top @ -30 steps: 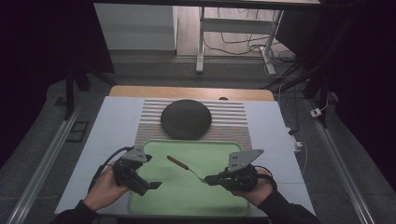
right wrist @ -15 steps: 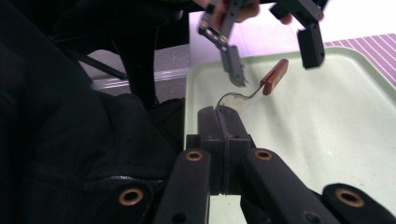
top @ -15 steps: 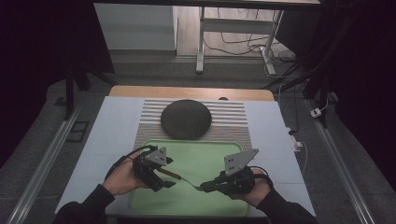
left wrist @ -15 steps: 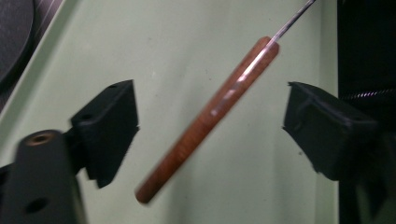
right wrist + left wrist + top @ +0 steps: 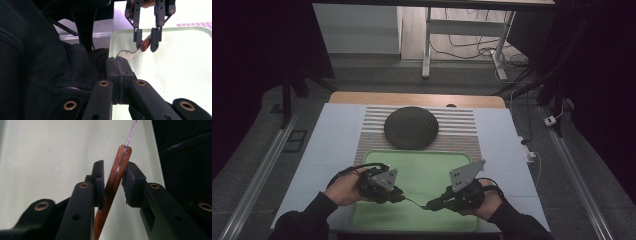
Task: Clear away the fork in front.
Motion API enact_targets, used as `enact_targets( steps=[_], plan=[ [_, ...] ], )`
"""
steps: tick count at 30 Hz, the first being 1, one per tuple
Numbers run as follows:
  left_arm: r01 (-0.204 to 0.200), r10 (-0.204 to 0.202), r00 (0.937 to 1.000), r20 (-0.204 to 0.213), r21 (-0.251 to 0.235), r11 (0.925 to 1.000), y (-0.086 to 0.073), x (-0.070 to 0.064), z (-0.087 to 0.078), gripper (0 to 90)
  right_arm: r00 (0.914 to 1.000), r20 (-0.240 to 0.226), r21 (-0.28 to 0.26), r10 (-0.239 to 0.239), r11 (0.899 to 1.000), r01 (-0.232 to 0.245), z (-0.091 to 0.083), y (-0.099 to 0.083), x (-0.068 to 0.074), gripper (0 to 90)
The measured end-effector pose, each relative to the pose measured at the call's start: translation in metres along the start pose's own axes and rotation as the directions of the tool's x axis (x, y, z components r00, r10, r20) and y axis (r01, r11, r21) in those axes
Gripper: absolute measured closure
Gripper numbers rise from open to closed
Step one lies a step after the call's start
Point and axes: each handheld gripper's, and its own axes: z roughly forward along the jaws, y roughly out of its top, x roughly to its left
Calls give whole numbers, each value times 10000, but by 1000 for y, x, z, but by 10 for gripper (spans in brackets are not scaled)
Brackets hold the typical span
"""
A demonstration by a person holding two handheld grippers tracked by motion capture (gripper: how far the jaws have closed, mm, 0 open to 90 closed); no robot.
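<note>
A slim utensil point(image 5: 414, 201) with a reddish wooden handle point(image 5: 115, 177) and a thin metal end point(image 5: 127, 52) sits low over the green tray point(image 5: 427, 165), near its front. My left gripper point(image 5: 399, 196) is shut on the wooden handle, one pad on each side of it. From the right, my right gripper point(image 5: 429, 206) meets the metal end. In the right gripper view its jaws are pressed together point(image 5: 117, 62) with the curved metal tip running into them. The left gripper point(image 5: 145, 46) shows beyond, pinching the handle.
A dark round disc point(image 5: 411, 127) lies on a striped mat point(image 5: 462, 125) behind the tray. A wooden board edge point(image 5: 412, 98) runs along the table's far side. A dark jacket sleeve point(image 5: 37, 62) is close beside the right gripper.
My left gripper moved right and closed on the utensil's handle. The utensil shifted toward the tray's front, and the right gripper closed on its metal end.
</note>
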Motion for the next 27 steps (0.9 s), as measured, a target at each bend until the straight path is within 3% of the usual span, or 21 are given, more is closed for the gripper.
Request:
enact_targets(
  steps=[8,12,14,15,16,17,19,21,22,23,27],
  plan=[
    [-1018,997,9941,418,496,9936,4,-6,4,778,9989,-469,208,40,9998,-30,1,-2,-2,889],
    [-977,953,9946,417,616,9933,3,-7,5,799,10000,-10,225,97,9997,-96,0,-3,-3,852],
    [-740,715,9966,407,639,9952,3,-7,4,801,9984,497,113,262,9996,-268,-1,-4,-5,820],
    [-369,346,9988,351,656,9972,2,-6,3,801,9968,729,113,322,9994,-331,-2,-5,-6,806],
    [-369,346,9988,351,656,9972,2,-6,3,801,9968,729,113,322,9994,-331,-2,-5,-6,806],
    [-114,95,9996,282,652,9978,2,-6,2,801,9944,973,55,410,9991,-417,-2,-5,-6,792],
    [499,-510,9986,153,634,9967,1,-8,1,801,9820,1773,-86,645,9979,-640,-5,-7,-7,728],
    [843,-850,9963,76,672,9942,0,-9,-1,800,9737,2145,-123,769,9970,-761,-7,-8,-7,690],
    [1023,-1026,9947,12,672,9925,-1,-9,-2,800,9683,2349,-157,849,9964,-836,-9,-9,-6,666],
    [1283,-1285,9917,-23,674,9894,-2,-10,-3,800,9683,2349,-157,849,9964,-836,-9,-9,-6,666],
    [2171,-2157,9761,-272,659,9739,-7,-12,-7,800,9390,3196,-338,1270,9919,-1227,-13,-14,-6,591]
  ],
)
